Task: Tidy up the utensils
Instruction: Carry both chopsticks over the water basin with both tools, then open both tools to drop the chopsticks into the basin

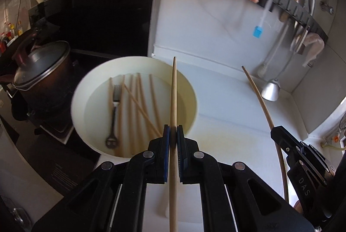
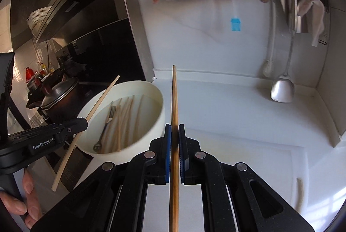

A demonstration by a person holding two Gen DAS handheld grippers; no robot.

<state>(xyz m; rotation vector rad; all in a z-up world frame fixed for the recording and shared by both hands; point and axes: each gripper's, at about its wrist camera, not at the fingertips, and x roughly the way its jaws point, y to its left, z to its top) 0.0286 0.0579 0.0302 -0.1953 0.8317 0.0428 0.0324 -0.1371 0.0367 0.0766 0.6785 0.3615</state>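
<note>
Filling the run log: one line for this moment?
left gripper: chopstick | right gripper: chopstick | bowl: fork, chopsticks

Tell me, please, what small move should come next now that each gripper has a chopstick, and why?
Probably bring the two together as a pair. The left gripper is shut on one chopstick and the right gripper on another chopstick, both lifted clear of the white bowl, where more chopsticks and a fork still lie.

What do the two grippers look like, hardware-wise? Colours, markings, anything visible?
Both are matte black linkage frames with round silver pivot pins and blue finger pads. The left gripper carries white "GenRobot.AI" lettering; the right gripper shows "DAS" on its side. A bare hand grips the left handle; no cables or sleeves visible.
</note>
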